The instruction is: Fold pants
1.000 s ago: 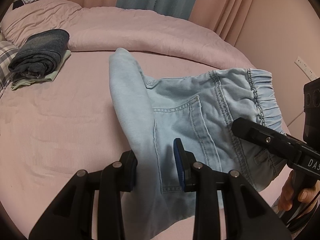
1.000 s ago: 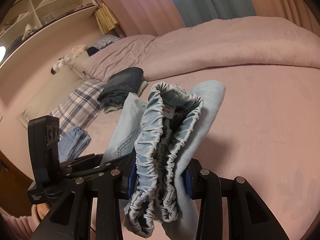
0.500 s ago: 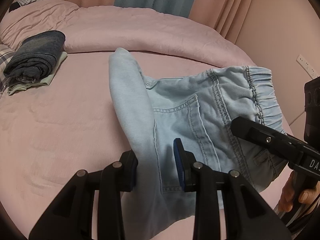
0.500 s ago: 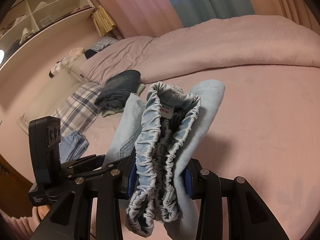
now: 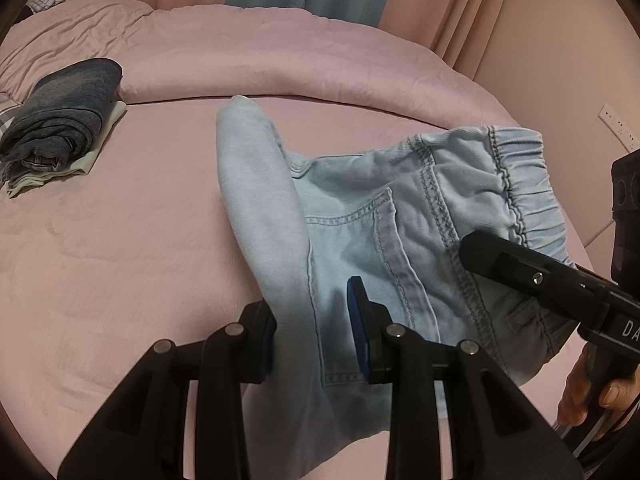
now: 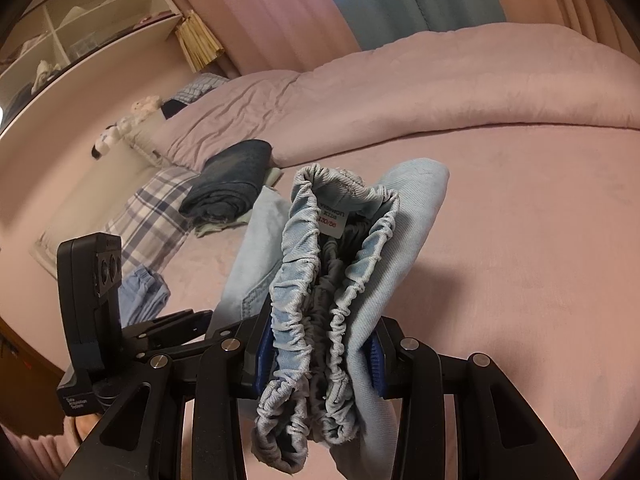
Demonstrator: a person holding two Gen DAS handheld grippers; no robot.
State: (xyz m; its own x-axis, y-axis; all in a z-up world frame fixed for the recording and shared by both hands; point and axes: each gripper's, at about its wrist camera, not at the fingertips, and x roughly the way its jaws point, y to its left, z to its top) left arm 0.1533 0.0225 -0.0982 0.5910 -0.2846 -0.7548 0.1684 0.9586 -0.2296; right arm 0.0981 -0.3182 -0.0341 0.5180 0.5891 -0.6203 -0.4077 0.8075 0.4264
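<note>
Both tongs clamp the pale denim pants (image 5: 360,216) above the bed's (image 5: 120,240) near edge, the left tongs (image 5: 312,336) pinching folded leg fabric, the right tongs (image 6: 320,356) gripping the bunched waistband, folded clothes (image 5: 60,120) beyond.

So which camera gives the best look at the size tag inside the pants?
The right wrist view: the white tag faces the lens inside the open elastic waistband. The left wrist view shows only the waistband's outside, so the tag is hidden.
</note>
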